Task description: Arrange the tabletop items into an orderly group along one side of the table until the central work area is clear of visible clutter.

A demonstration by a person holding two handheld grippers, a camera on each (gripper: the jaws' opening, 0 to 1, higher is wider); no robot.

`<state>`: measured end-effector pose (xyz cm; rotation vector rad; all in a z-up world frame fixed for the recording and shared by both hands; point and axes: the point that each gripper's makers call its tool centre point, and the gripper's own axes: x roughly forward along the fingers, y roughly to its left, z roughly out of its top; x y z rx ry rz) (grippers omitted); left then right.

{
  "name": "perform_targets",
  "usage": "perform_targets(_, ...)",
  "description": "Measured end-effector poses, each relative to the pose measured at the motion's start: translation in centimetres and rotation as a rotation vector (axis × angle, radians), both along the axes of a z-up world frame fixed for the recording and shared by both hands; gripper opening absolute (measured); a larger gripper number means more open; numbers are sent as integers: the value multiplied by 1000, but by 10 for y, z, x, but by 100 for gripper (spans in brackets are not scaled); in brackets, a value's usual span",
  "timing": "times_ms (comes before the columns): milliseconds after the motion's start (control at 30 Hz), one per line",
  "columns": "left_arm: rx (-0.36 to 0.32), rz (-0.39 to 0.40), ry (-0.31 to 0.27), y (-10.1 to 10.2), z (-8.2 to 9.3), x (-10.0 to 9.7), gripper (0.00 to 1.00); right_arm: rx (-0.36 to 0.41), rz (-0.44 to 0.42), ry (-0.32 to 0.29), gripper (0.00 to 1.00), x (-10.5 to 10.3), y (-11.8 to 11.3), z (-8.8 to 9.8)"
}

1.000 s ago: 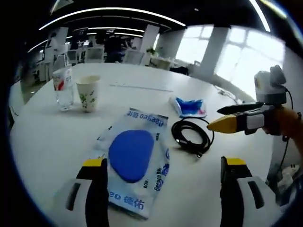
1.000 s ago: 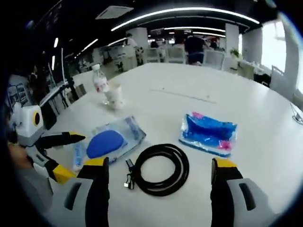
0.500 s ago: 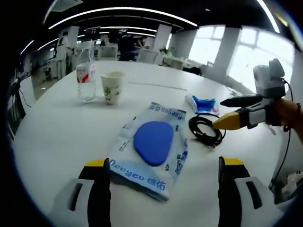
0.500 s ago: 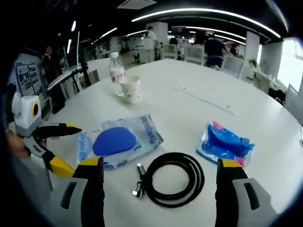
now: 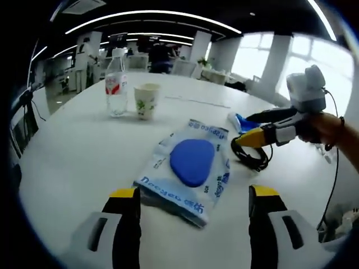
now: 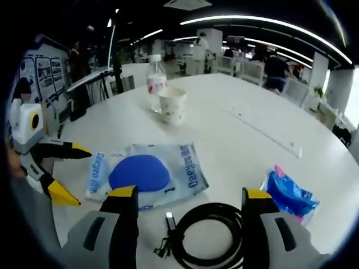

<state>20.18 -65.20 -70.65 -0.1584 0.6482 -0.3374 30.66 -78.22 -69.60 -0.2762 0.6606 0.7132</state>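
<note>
Both grippers have drawn closer to the clear plastic wipe packet with the blue oval lid (image 5: 192,168), which lies mid-bench. Left gripper (image 5: 193,196) and right gripper (image 6: 189,197) hang spread, empty; nothing is regrouped yet.

Open office behind: curved ceiling light strips (image 5: 151,12); bright windows (image 5: 331,61); a whiteboard stand (image 6: 42,70).

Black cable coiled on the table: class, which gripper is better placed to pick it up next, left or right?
Probably right. The black cable lies directly between the right gripper's open fingers. The left gripper faces the wipes packet, with the cable off to its side.
</note>
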Motion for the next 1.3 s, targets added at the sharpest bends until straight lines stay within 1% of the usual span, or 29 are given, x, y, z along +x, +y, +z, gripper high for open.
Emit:
perform_targets(100,-2,13,10,0,-3,-1,72,2,11,8,66,4,3,-5)
perform_targets(133,-14,36,23,1,-5,-1,70,-2,21,9,64,5,4,-7)
perform_targets(267,-38,77,36,5,-10,-1,55,-25,40,-22,53,11,5,-14)
perform_targets(300,-34,75,31,4,-13,-2,55,-37,43,-21,51,12,5,-18)
perform_targets(367,-28,87,53,5,-17,-4,53,-46,58,-19,47,13,7,-23)
perform_targets(467,-53,105,68,4,-18,-6,48,-43,60,-25,42,18,8,-26)
perform_targets(533,-71,107,77,3,-19,-7,46,-31,49,-17,38,20,8,-29)
perform_targets(567,-103,105,85,0,-19,-7,45,-19,34,-1,35,21,8,-31)
perform_targets(633,-108,112,99,0,-21,-8,44,9,11,5,31,23,8,-31)
perform_targets(667,-109,110,100,0,-21,-9,41,25,0,9,29,24,8,-32)
perform_targets(700,-114,110,102,0,-21,-9,39,28,-2,12,27,24,8,-32)
perform_targets(767,-136,108,126,-2,-23,-11,35,25,-8,15,23,24,8,-33)
perform_targets(800,-151,110,147,-3,-26,-13,33,8,-16,30,21,23,6,-37)
perform_targets(867,-141,112,158,-2,-29,-15,27,-11,-17,26,20,22,5,-38)
perform_targets(933,-150,111,169,-3,-30,-17,24,-5,-17,21,19,21,5,-38)
perform_targets(967,-154,111,175,-3,-30,-17,21,-6,-17,21,17,21,5,-37)
perform_targets(1000,-149,106,180,-3,-31,-18,18,-8,-18,21,15,20,4,-37)
perform_targets(1033,-121,105,191,1,-34,-20,15,-24,-15,3,13,21,3,-36)
perform_targets(1067,-121,105,193,1,-34,-20,15,-29,-6,-4,11,21,3,-35)
perform_targets(1100,-138,106,189,0,-33,-19,14,-24,1,-3,10,20,4,-35)
perform_targets(1133,-173,120,212,-2,-34,-20,14,-24,5,-5,9,20,4,-34)
perform_targets(1300,-175,112,213,1,-33,-20,11,-35,19,-6,6,16,4,-33)
